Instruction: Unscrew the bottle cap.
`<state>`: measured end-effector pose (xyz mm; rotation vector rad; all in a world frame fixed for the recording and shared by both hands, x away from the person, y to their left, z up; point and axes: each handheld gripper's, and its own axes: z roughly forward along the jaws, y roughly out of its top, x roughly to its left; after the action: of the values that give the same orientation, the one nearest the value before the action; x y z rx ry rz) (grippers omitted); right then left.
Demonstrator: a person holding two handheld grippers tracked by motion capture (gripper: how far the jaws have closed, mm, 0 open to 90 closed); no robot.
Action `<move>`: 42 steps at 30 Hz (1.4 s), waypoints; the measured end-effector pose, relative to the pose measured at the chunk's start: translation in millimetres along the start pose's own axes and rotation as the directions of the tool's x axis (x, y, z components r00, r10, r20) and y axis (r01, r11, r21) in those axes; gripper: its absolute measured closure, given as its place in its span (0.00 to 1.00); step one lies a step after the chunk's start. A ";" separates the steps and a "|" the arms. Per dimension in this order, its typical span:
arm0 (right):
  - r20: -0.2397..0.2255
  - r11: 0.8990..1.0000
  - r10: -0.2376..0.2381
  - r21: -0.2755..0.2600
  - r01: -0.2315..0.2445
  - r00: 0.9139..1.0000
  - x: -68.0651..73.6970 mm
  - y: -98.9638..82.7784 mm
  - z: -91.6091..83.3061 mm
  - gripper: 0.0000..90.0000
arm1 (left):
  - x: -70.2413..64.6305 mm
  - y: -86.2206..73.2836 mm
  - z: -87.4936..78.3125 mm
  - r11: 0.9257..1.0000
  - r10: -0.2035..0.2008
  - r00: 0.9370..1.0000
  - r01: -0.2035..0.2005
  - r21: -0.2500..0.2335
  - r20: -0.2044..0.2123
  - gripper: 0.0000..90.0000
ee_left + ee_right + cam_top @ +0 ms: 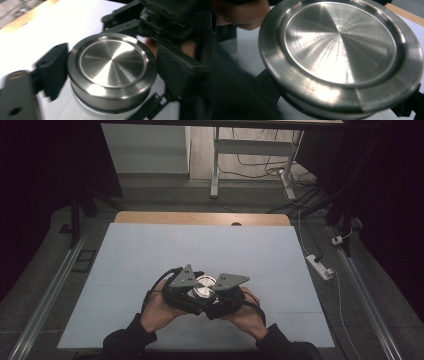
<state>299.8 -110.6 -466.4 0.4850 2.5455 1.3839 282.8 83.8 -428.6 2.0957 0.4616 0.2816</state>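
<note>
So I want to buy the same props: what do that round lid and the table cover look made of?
The round lid looks like brushed steel: silvery, with fine circular lines and radiating glare. The table cover looks like a matte pale sheet, maybe paper or plastic; hard to tell.

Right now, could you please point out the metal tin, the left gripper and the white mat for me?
Metal tin point(111, 67): left gripper view, middle of its shiny lid.
Left gripper point(192, 287): high view, between its fingertips beside the tin.
White mat point(200, 245): high view, bare surface beyond the tin.

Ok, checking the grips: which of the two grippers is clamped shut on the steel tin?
The right gripper, right of the steel tin in the high view; on the left gripper, jaws flank it, contact blurred.
</note>
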 end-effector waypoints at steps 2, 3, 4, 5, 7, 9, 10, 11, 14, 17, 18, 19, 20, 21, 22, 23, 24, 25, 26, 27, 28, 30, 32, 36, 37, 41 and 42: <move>-0.032 1.000 -0.012 -0.010 0.012 0.999 0.8 1.4 -1.7 0.16 | 5.5 -2.3 -6.2 0.999 0.039 0.999 -0.039 0.001 0.028 0.05; -0.048 1.000 -0.021 -0.011 0.021 0.999 1.6 2.0 -2.1 0.16 | 9.1 -3.4 -8.4 0.998 0.054 0.996 -0.055 0.006 0.067 0.05; -0.061 0.999 -0.035 -0.010 0.034 0.998 2.5 2.5 -2.1 0.16 | 12.1 -5.1 -10.3 0.997 0.073 0.990 -0.074 0.001 0.121 0.05; -0.074 0.999 -0.046 -0.012 0.045 0.996 3.7 2.6 -1.8 0.16 | 13.8 -6.8 -11.4 0.996 0.090 0.983 -0.090 -0.003 0.160 0.07; -0.105 0.998 -0.058 -0.008 0.058 0.993 6.1 2.9 -0.5 0.16 | 15.7 -8.7 -11.8 0.992 0.122 0.967 -0.125 0.000 0.222 0.07; -0.129 0.997 -0.071 -0.005 0.071 0.989 9.1 3.2 0.7 0.16 | 15.7 -9.8 -11.3 0.990 0.139 0.959 -0.143 -0.002 0.249 0.11; -0.142 0.997 -0.078 -0.005 0.079 0.987 10.4 3.3 1.5 0.16 | 15.9 -9.9 -10.9 0.989 0.140 0.956 -0.145 -0.001 0.258 0.12; -0.149 0.996 -0.084 -0.004 0.084 0.985 11.8 3.4 2.0 0.16 | 16.3 -10.1 -10.8 0.989 0.142 0.954 -0.146 -0.004 0.264 0.14; -0.167 0.995 -0.097 0.000 0.098 0.981 15.6 3.8 3.2 0.16 | 18.1 -11.2 -11.3 0.990 0.141 0.945 -0.140 -0.024 0.293 0.21; -0.162 0.995 -0.103 0.003 0.105 0.981 16.3 3.9 3.3 0.16 | 18.0 -12.5 -11.3 0.991 0.137 0.949 -0.133 -0.033 0.285 0.22; -0.157 0.995 -0.099 0.003 0.101 0.983 16.2 3.9 3.3 0.16 | 17.8 -12.3 -10.9 0.992 0.126 0.953 -0.122 -0.033 0.275 0.23; -0.154 0.996 -0.088 0.003 0.090 0.984 15.8 3.8 3.2 0.16 | 17.4 -11.8 -10.3 0.994 0.112 0.959 -0.108 -0.032 0.262 0.23; -0.147 0.997 -0.081 0.002 0.082 0.986 14.6 3.6 3.1 0.16 | 16.3 -11.3 -9.5 0.995 0.098 0.965 -0.093 -0.032 0.241 0.23; -0.136 0.997 -0.071 0.002 0.072 0.988 13.5 3.6 2.9 0.16 | 14.7 -10.5 -8.6 0.996 0.085 0.973 -0.080 -0.032 0.216 0.23; -0.124 0.998 -0.066 0.000 0.067 0.990 12.3 3.4 2.8 0.16 | 12.4 -9.4 -7.5 0.997 0.069 0.981 -0.065 -0.029 0.184 0.23; -0.111 0.998 -0.056 0.000 0.056 0.992 10.8 3.2 2.4 0.16 | 9.6 -7.9 -6.1 0.998 0.057 0.988 -0.055 -0.023 0.144 0.23; -0.094 0.999 -0.043 0.000 0.043 0.995 9.4 3.1 2.3 0.16 | 6.1 -6.3 -4.3 0.999 0.039 0.994 -0.038 -0.018 0.100 0.23; -0.073 0.999 -0.032 0.001 0.032 0.997 8.1 2.9 2.0 0.16 | 2.4 -4.6 -2.4 1.000 0.022 0.998 -0.022 -0.015 0.056 0.23; -0.057 1.000 -0.019 -0.001 0.019 0.998 6.7 2.5 1.8 0.16 | -1.2 -2.9 -0.4 1.000 0.002 1.000 -0.001 -0.012 0.011 0.23; -0.041 1.000 -0.008 -0.003 0.008 0.999 5.2 2.2 1.5 0.16 | -4.8 -1.4 1.9 1.000 -0.022 0.999 0.021 -0.013 -0.031 0.23; -0.019 1.000 0.003 -0.002 -0.003 1.000 4.3 2.2 1.3 0.16 | -7.5 -0.3 3.9 0.999 -0.038 0.997 0.037 -0.017 -0.063 0.23; 0.001 1.000 0.013 -0.008 -0.013 1.000 2.8 1.8 0.7 0.16 | -9.2 1.8 5.0 0.999 -0.036 0.996 0.035 -0.014 -0.076 0.22; -0.006 1.000 0.015 -0.015 -0.015 1.000 2.5 1.8 -0.7 0.16 | -5.5 2.9 1.1 0.999 -0.028 0.999 0.027 -0.021 -0.033 0.20; -0.036 1.000 -0.008 -0.021 0.008 0.999 3.1 3.3 -2.6 0.16 | 4.7 4.1 -13.9 0.999 -0.007 0.999 0.009 -0.039 0.044 0.07; -0.053 1.000 -0.021 -0.021 0.020 0.998 3.5 3.2 -2.6 0.16 | 6.8 3.9 -17.0 0.999 0.014 0.998 -0.012 -0.029 0.063 0.06; -0.120 0.997 -0.074 -0.019 0.072 0.990 8.2 4.0 -2.1 0.16 | 12.6 -0.9 -21.7 0.995 0.098 0.975 -0.101 0.003 0.202 0.09; -0.139 0.997 -0.083 -0.020 0.081 0.987 10.1 4.4 -1.5 0.16 | 12.8 -2.4 -21.0 0.992 0.119 0.965 -0.123 0.006 0.232 0.11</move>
<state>290.8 -105.8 -462.1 0.2869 2.6303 1.4535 286.0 106.4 -419.1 2.1480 0.1984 0.1008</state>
